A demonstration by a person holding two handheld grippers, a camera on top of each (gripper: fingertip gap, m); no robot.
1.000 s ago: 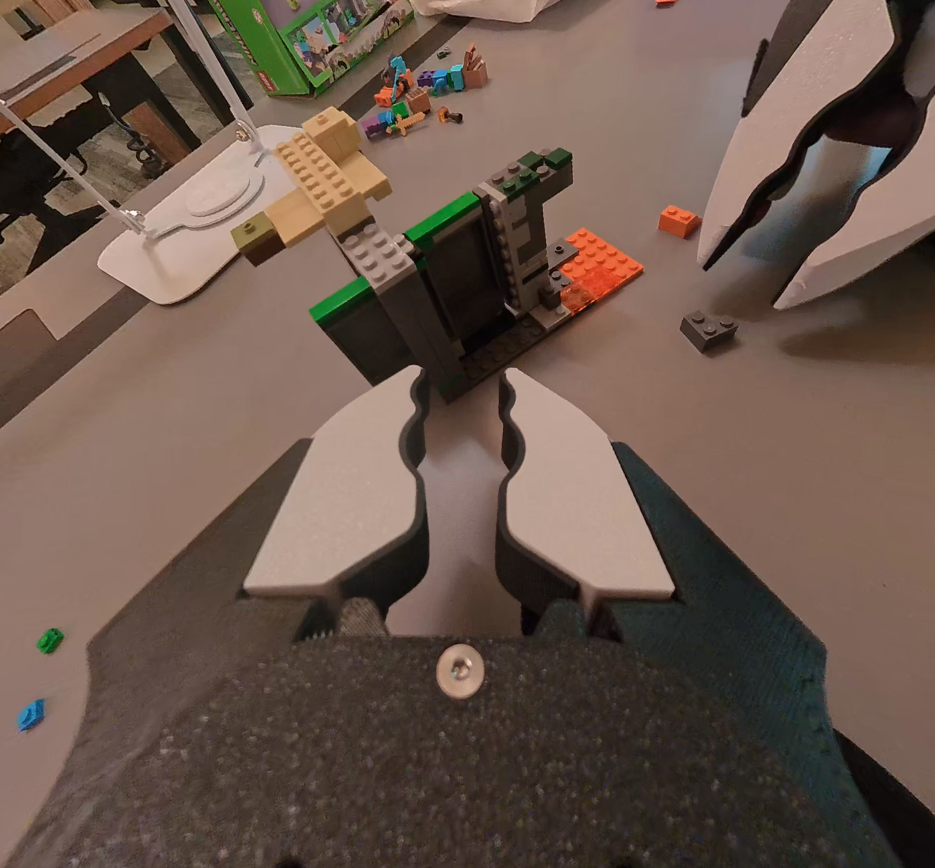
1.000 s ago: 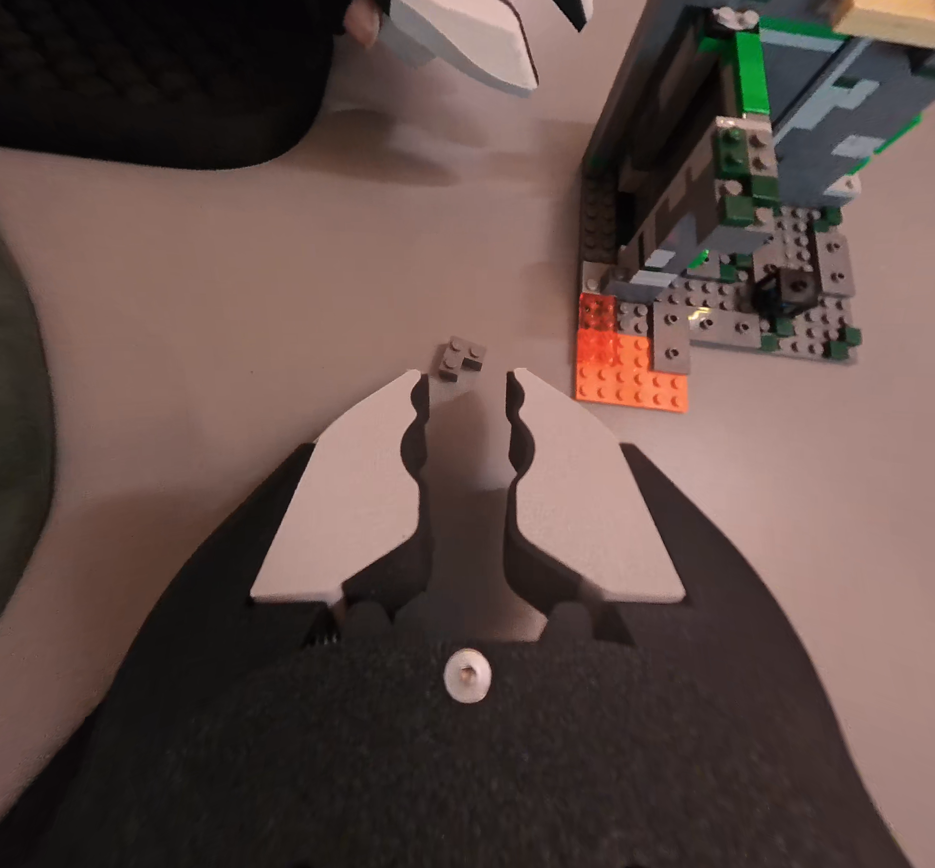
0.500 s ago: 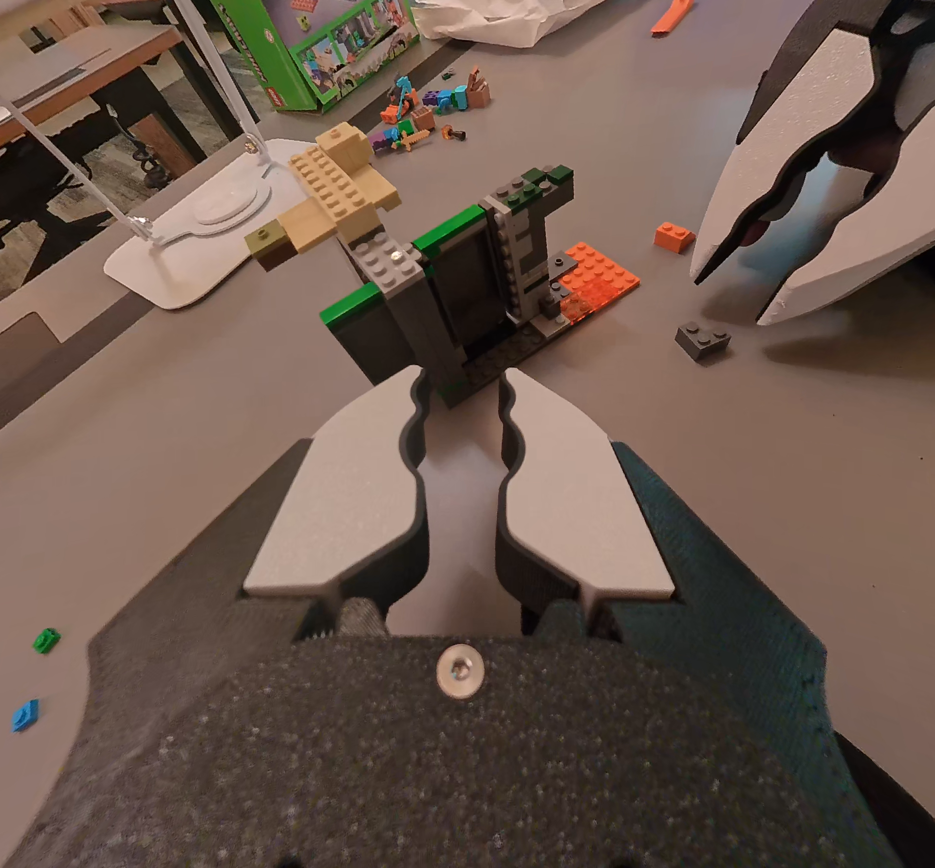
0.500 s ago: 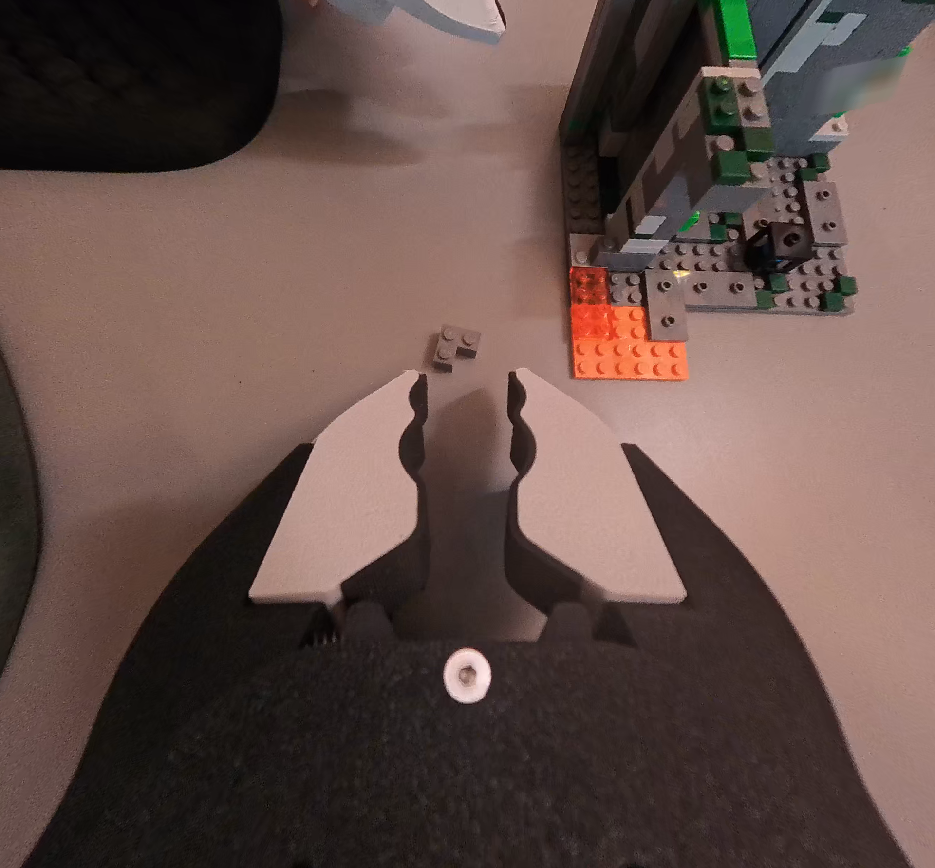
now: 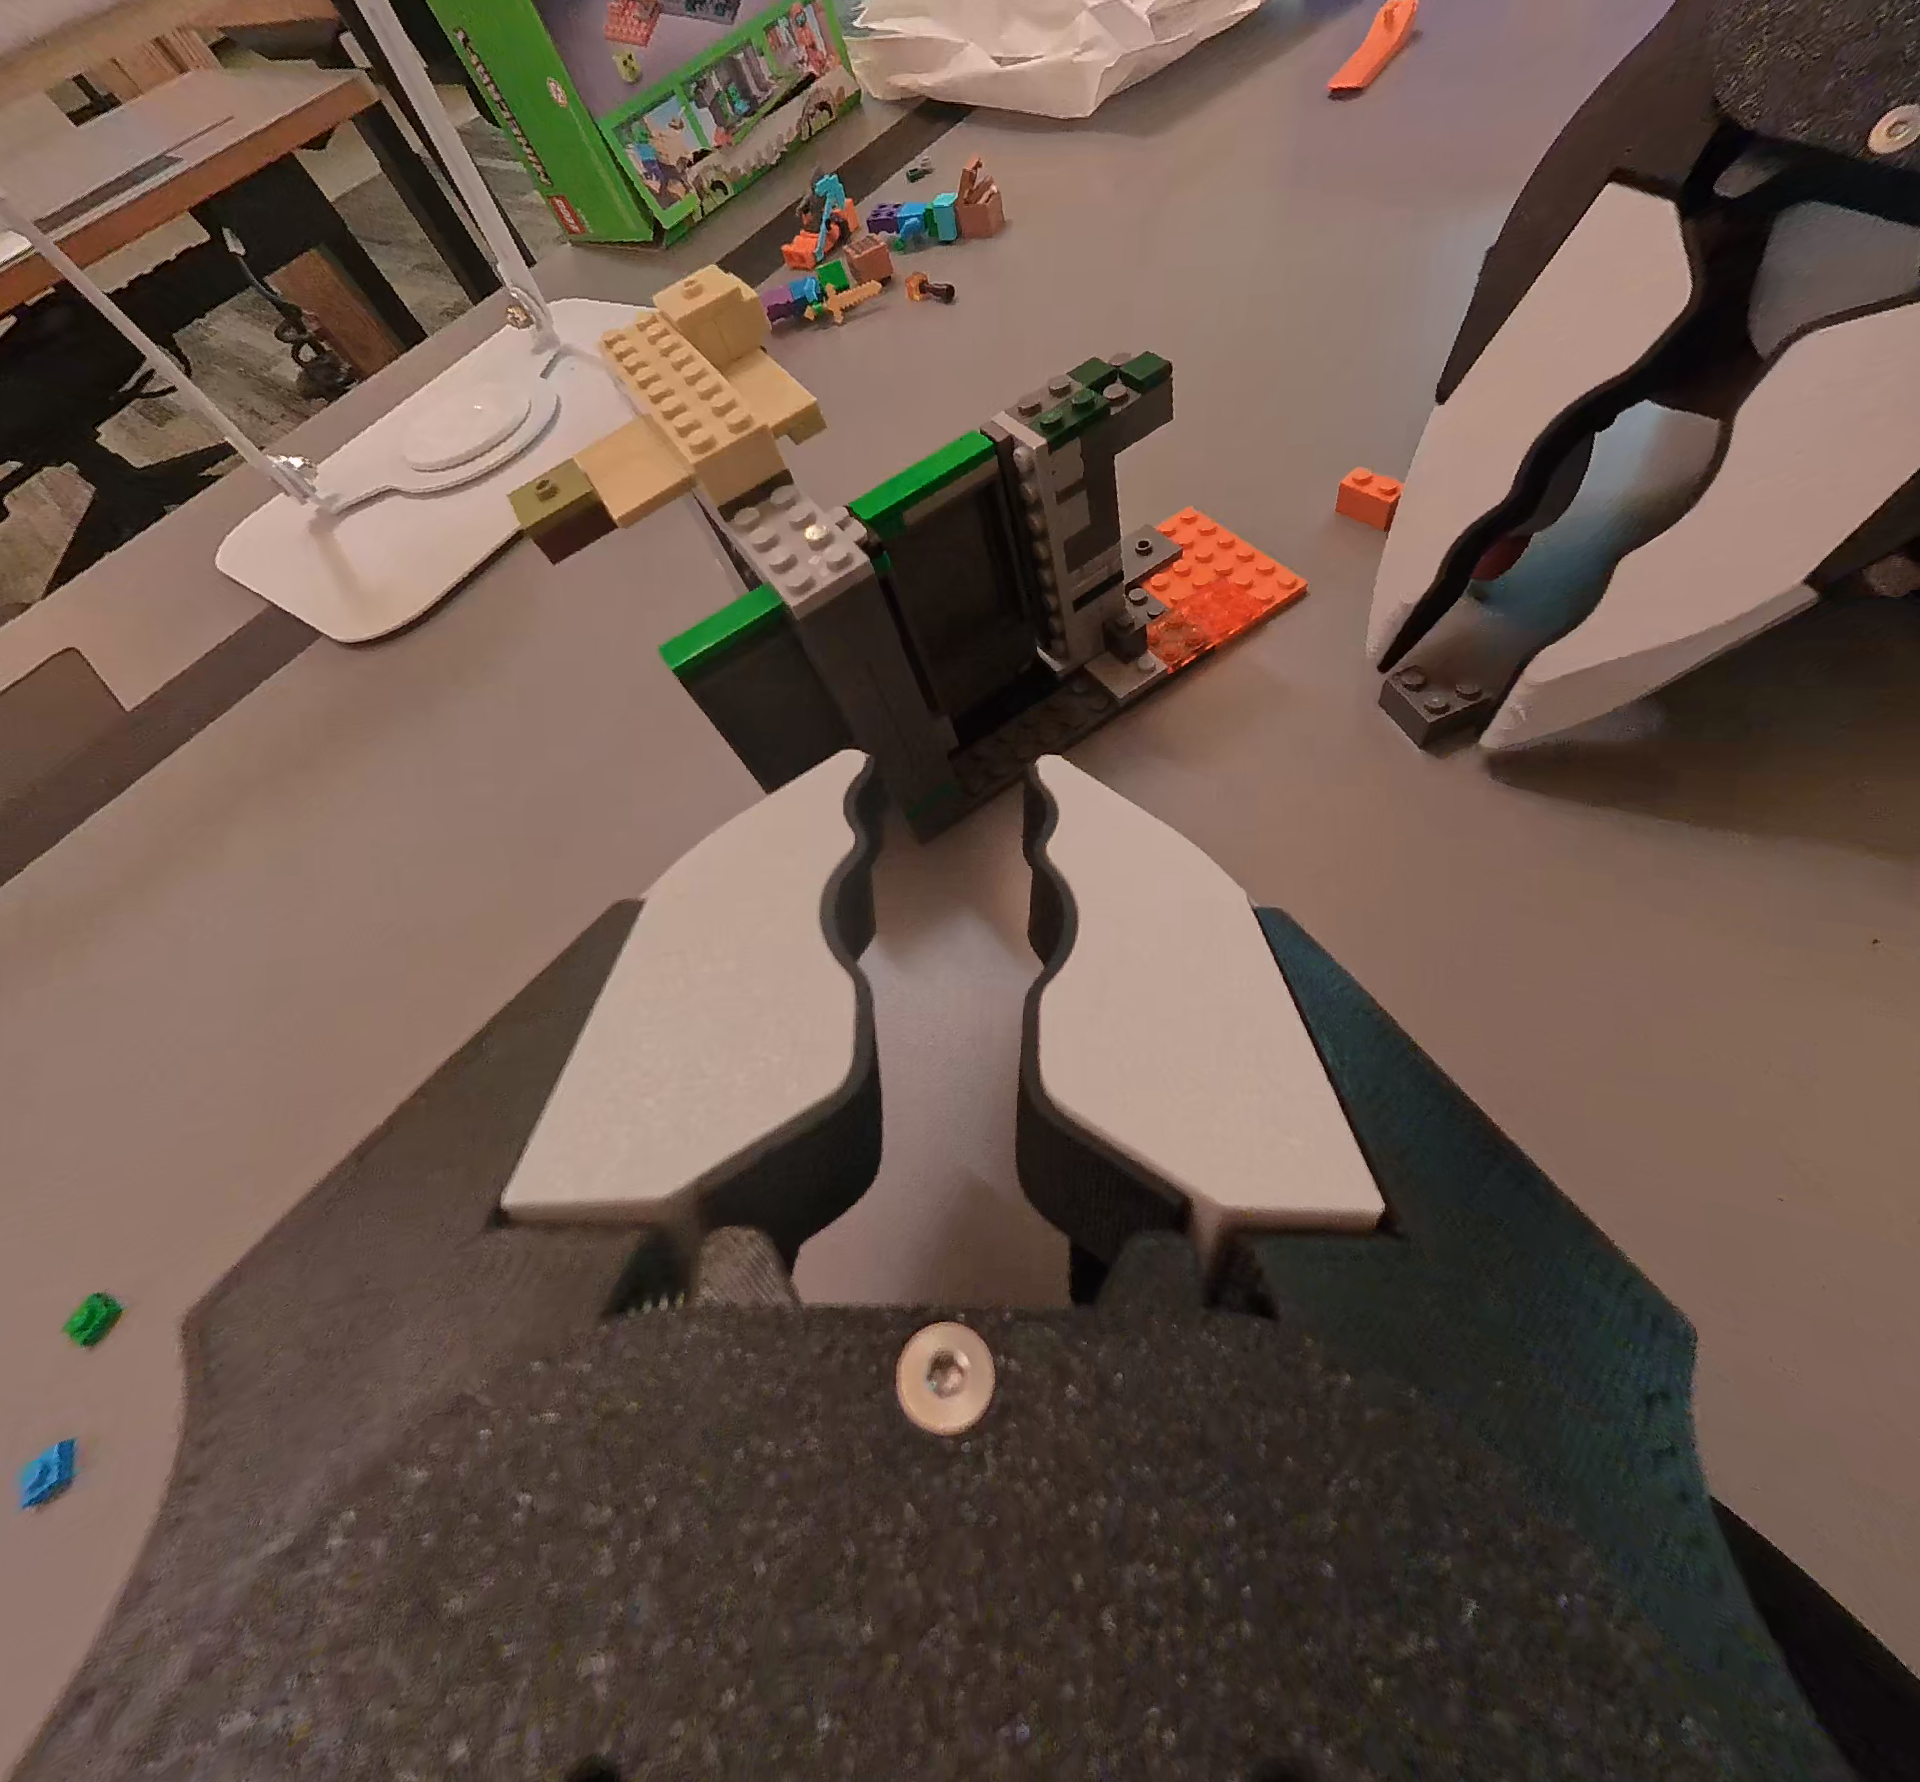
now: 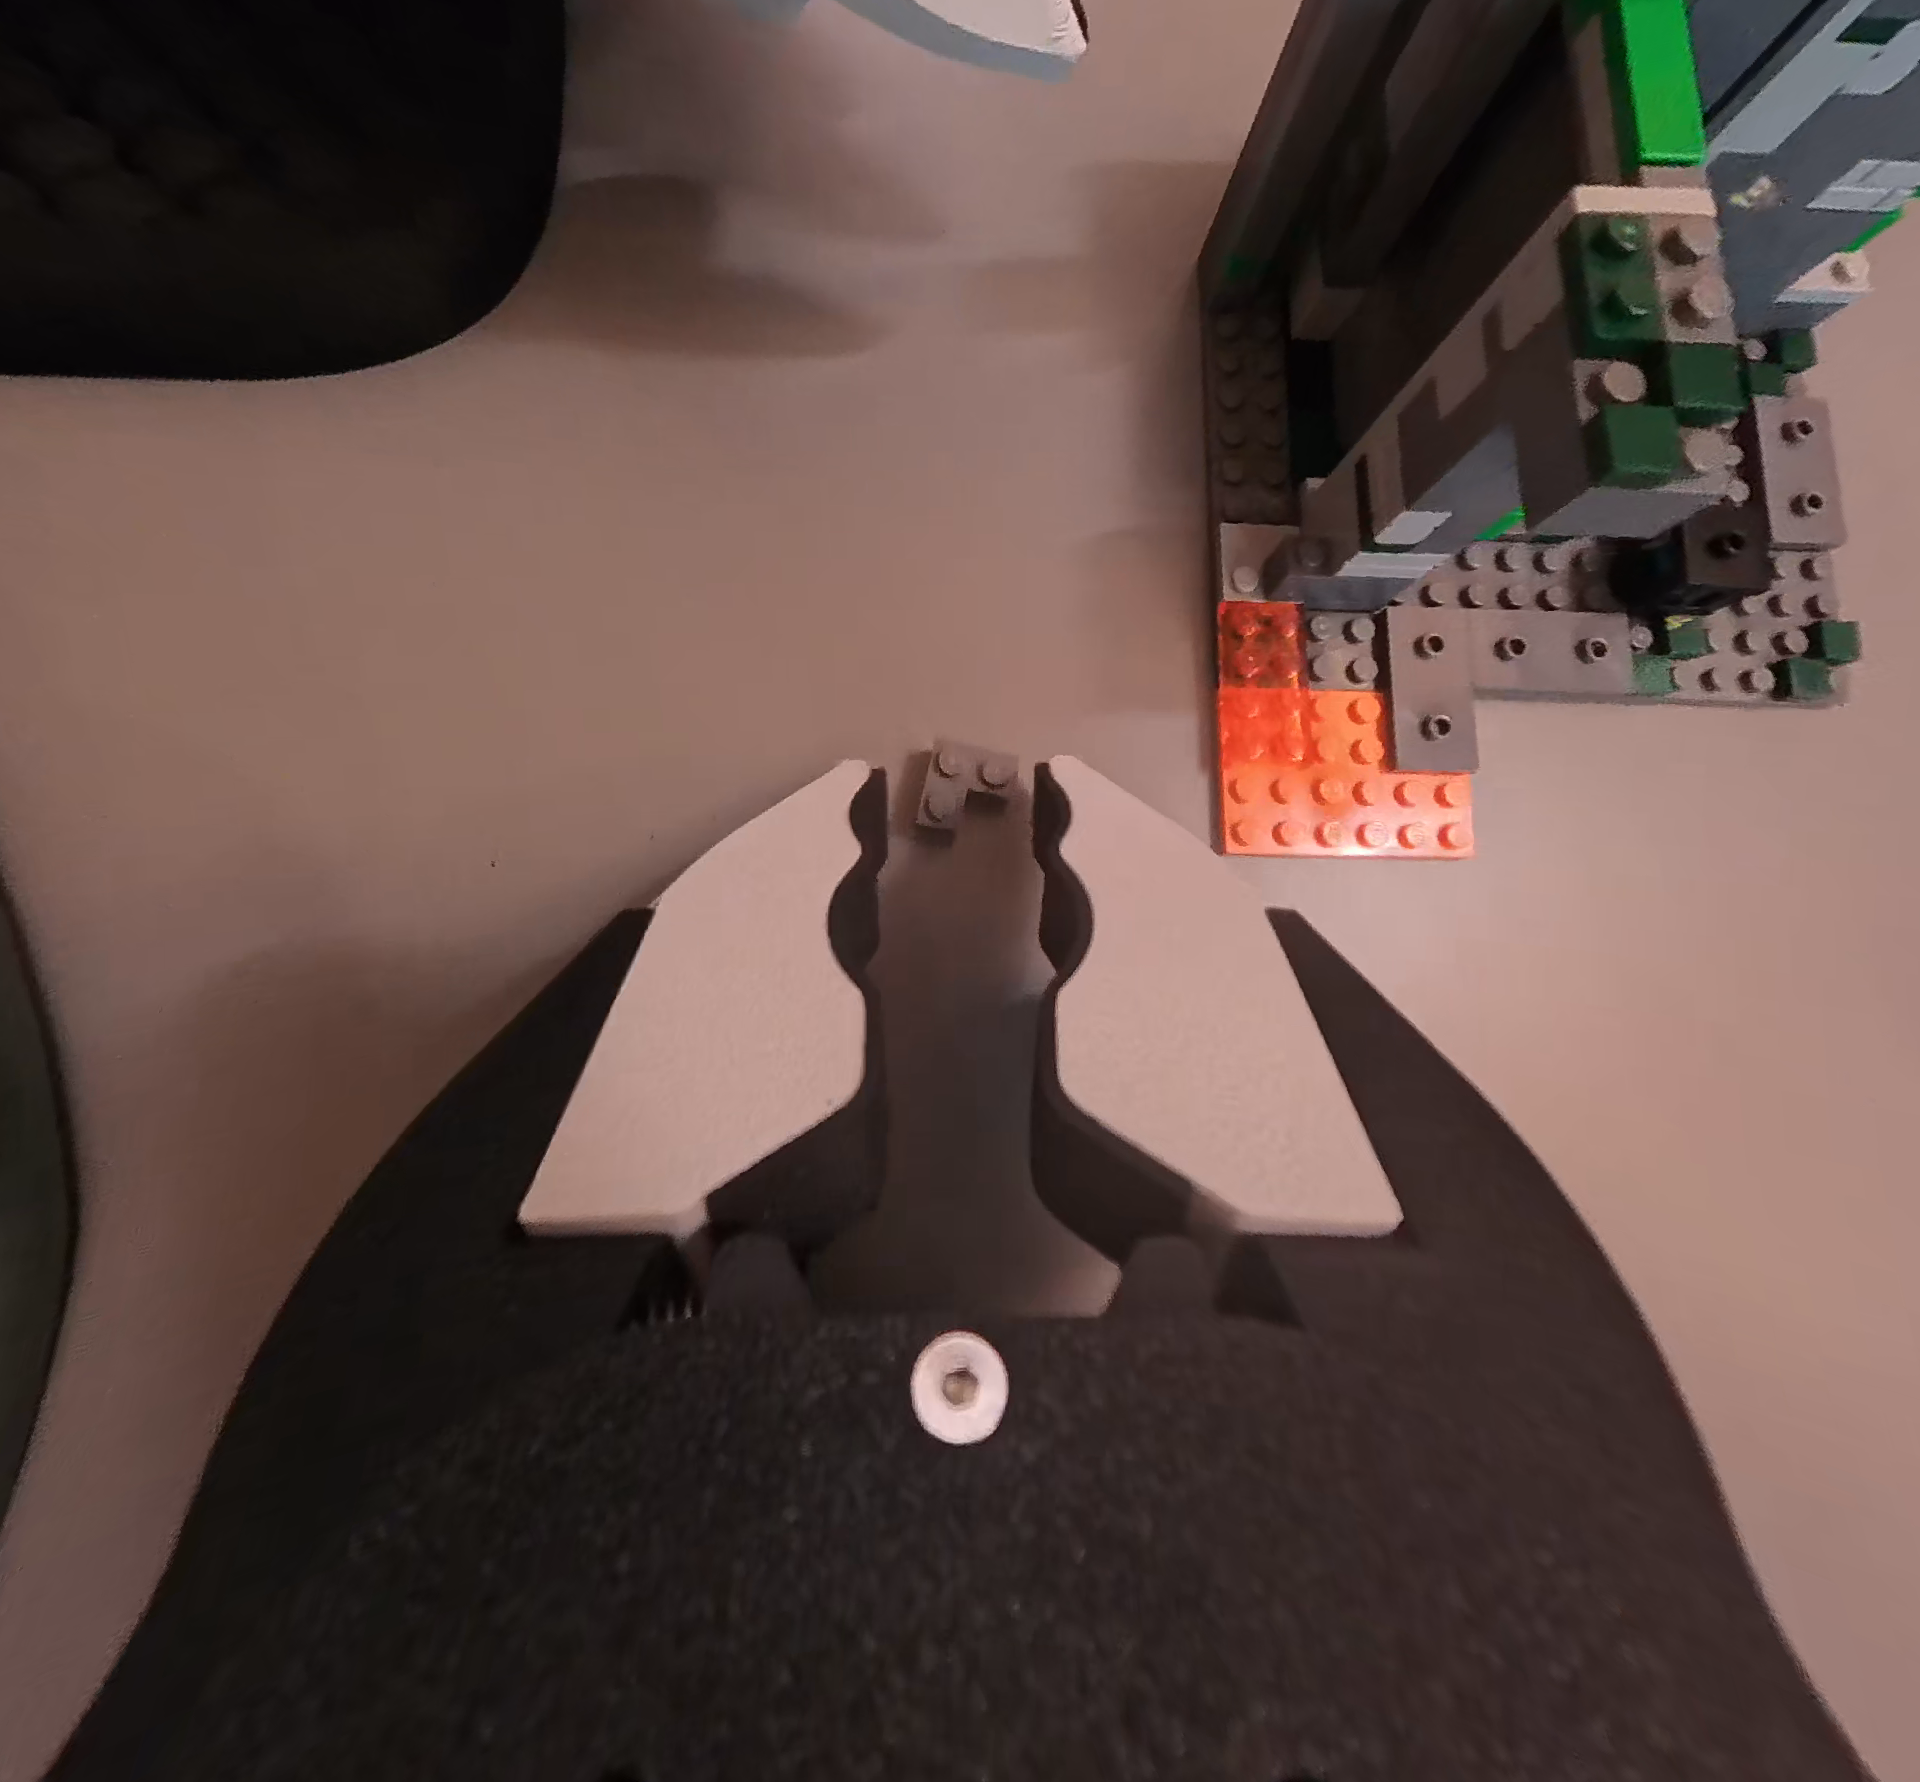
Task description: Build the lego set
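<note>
L-shaped studded grey plate point(image 6: 961, 787) between tongs point(image 6: 958, 776)

Looked like an office or lab workspace: broad grey table point(image 5: 1455, 1057) w/ a white stand base point(image 5: 416, 527) on it, plus a green toy set box point(image 5: 644, 59) and crumpled white paper bag point(image 5: 1081, 28). Behind, a wood-topped desk point(image 5: 156, 174) on dark legs over patterned carpet.

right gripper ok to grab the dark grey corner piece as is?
Probably yes. The right gripper is open with the dark grey corner piece lying between its fingertips on the table, nothing else beside it.
</note>
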